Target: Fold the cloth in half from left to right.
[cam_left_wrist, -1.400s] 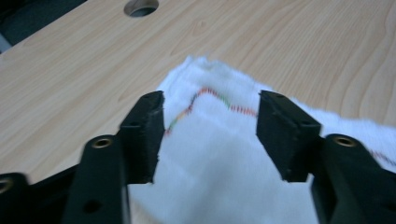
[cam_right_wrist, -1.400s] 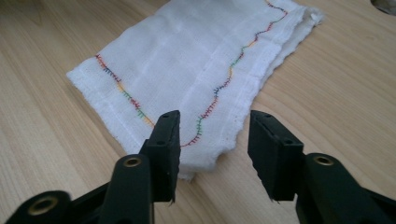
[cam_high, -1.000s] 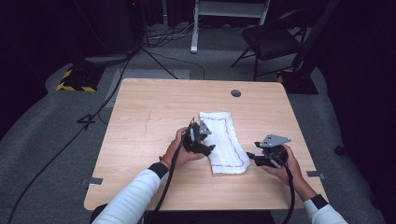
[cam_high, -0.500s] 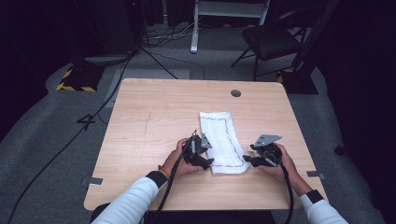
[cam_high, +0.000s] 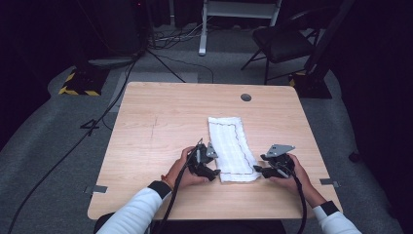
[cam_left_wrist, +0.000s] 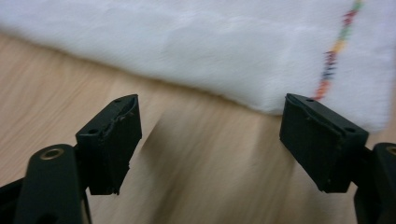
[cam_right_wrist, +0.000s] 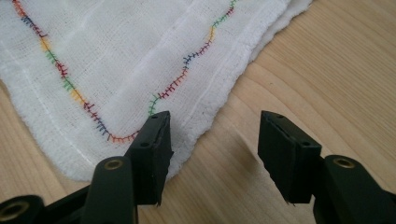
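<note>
Room: dark all round, grey floor (cam_high: pixel 44 146), a chair (cam_high: pixel 282 41) at 1 o'clock and cables (cam_high: pixel 97 122) trailing off at 10 o'clock.
Surface: pale wooden surface (cam_high: pixel 160 117), bare over its whole left half and far edge, with a small round dark cap (cam_high: pixel 246 97) at 12 o'clock.
Left gripper: left gripper (cam_high: pixel 210 172) lies low at 7 o'clock of the cloth; since a second ago it has come nearer the person and down to the cloth's near left corner. In the left gripper view its jaws stand wide apart with nothing between them, the folded edge just ahead of the tips (cam_left_wrist: pixel 205 140).
Cloth: white cloth (cam_high: pixel 231 146) with a coloured stitched line lies flat a little right of centre, long side running away from the person; it sits where it did a second ago. Its near edge lies close to the surface's front edge.
Right gripper: right gripper (cam_high: pixel 260 170) sits at 5 o'clock of the cloth, shifted in toward the near right corner since a second ago. In the right gripper view its jaws are well parted and hold nothing (cam_right_wrist: pixel 212 144); one jaw overlaps the cloth's corner, the other is over bare wood.
Open room: bare wood lies right of the cloth up to the right edge.
</note>
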Available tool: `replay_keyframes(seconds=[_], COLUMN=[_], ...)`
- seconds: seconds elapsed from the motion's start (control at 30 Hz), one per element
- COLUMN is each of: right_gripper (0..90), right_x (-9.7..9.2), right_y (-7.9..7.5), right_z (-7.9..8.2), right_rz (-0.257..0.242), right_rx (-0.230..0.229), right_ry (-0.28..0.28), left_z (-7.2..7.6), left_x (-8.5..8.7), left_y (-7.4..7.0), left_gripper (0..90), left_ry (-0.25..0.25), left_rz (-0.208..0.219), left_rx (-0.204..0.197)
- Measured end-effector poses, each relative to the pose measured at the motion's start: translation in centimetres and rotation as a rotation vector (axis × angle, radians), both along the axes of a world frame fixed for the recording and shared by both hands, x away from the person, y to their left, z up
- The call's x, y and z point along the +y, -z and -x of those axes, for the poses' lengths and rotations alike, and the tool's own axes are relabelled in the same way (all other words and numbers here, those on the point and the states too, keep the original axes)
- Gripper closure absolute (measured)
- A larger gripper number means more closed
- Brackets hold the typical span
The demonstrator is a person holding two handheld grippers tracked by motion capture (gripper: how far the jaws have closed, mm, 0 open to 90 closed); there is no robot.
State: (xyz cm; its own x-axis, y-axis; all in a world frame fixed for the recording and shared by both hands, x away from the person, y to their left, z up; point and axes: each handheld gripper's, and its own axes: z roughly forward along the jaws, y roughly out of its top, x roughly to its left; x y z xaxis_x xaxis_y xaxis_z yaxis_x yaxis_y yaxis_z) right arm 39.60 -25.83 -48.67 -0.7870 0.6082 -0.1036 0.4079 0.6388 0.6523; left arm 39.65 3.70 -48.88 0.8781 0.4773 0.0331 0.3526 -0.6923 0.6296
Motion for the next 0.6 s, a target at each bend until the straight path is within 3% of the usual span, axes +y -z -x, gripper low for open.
replay_keyframes(seconds=[0.1,0.13,0.3,0.4,0.6], right_gripper=[43.8,43.7,43.8,43.8,45.1], right_x=[0.0,-0.1,-0.1,-0.1,0.1], right_y=[0.0,0.0,0.1,0.1,0.0], right_z=[-0.1,-0.1,-0.1,-0.1,0.2], right_rz=[-0.004,-0.006,-0.010,-0.011,-0.002], right_rx=[0.003,0.008,0.010,0.009,0.008], right_ry=[-0.003,0.000,0.005,0.009,0.012], left_z=[0.1,-0.1,-0.5,-0.7,-0.6], left_x=[-0.7,-1.2,-2.0,-1.6,-1.3], left_y=[-0.3,-0.6,-0.2,0.1,0.1], left_gripper=[25.5,25.4,24.1,23.8,24.4], left_ry=[0.013,0.016,0.019,0.012,-0.001], left_rz=[0.012,0.035,0.006,0.011,0.009], left_rx=[-0.025,-0.028,0.004,0.041,0.068])
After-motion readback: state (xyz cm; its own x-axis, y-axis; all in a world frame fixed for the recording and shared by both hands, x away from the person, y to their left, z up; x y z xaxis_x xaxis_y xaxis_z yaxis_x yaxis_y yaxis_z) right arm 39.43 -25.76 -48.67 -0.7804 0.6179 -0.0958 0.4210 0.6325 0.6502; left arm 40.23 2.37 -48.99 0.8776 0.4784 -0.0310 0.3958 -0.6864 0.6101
